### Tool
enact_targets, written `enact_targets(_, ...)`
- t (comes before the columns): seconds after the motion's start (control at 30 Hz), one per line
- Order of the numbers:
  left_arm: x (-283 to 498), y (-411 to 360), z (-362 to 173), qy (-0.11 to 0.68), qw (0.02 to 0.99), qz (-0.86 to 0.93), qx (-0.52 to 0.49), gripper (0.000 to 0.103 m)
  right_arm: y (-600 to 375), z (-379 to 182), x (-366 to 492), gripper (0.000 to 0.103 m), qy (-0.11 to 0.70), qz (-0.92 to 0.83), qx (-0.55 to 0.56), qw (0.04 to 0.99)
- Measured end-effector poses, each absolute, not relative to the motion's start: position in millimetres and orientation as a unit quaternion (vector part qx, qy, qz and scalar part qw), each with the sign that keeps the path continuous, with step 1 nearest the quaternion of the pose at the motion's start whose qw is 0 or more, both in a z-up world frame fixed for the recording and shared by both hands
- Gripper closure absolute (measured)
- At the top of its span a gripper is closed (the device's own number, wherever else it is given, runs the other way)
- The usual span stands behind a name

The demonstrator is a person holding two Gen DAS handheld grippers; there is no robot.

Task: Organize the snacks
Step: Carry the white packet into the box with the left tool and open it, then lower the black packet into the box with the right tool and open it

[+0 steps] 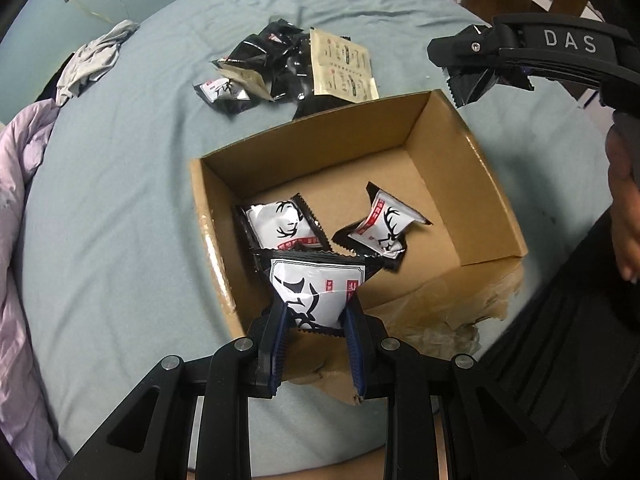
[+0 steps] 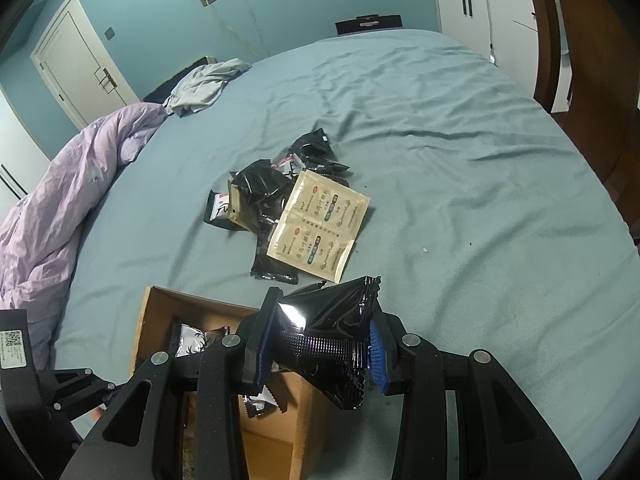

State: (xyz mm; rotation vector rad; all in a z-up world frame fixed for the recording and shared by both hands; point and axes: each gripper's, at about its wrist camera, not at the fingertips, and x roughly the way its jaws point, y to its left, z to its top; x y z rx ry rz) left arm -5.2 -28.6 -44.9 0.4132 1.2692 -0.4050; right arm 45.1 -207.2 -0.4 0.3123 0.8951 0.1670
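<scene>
Left wrist view: the cardboard box (image 1: 436,152) on the bed (image 1: 120,184) holds two snack packets (image 1: 280,222), and the left claw (image 1: 316,334) pinches a third packet (image 1: 316,284) over it. The right claw (image 2: 320,350) pinches a black packet (image 2: 332,332) beside the loose pile (image 2: 288,192).

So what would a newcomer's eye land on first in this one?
Probably the open cardboard box on the blue bedsheet, where the left gripper holds a white deer-print packet over two others. Beyond it lies a pile of loose packets, and the right gripper clamps a black packet.
</scene>
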Motion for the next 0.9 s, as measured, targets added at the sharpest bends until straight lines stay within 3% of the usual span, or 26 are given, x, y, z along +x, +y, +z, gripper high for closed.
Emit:
enact_targets(0.37,4.0,-26.2,-53.2,0.598,0.762,-0.175,0.179,0.07,-205.6,-2.9,45.2,0.066,0.431,0.083,0.14,0.888)
enact_targets(0.43,3.4,-27.3,-51.3,0.597,0.762,-0.18,0.176,0.063,-205.0,-3.5,45.6,0.066,0.432,0.082,0.14,0.887)
enact_targets(0.5,0.3,-28.9,-44.3,0.584,0.77,-0.181,0.179,0.046,-204.5,-3.5,46.1,0.066,0.432,0.081,0.139,0.887)
enact_targets(0.63,-2.9,-28.9,-21.2,0.545,0.798,-0.184,0.182,0.033,-202.8,-2.8,46.1,0.066,0.43,0.082,0.137,0.889)
enact_targets(0.7,1.1,-27.0,-11.4,0.529,0.812,-0.177,0.173,0.022,-201.2,-3.2,46.3,0.066,0.431,0.079,0.138,0.888)
enact_targets(0.9,18.9,-3.4,2.6,0.516,0.834,-0.137,0.142,0.021,-190.9,-2.7,42.5,0.066,0.433,0.099,0.127,0.887)
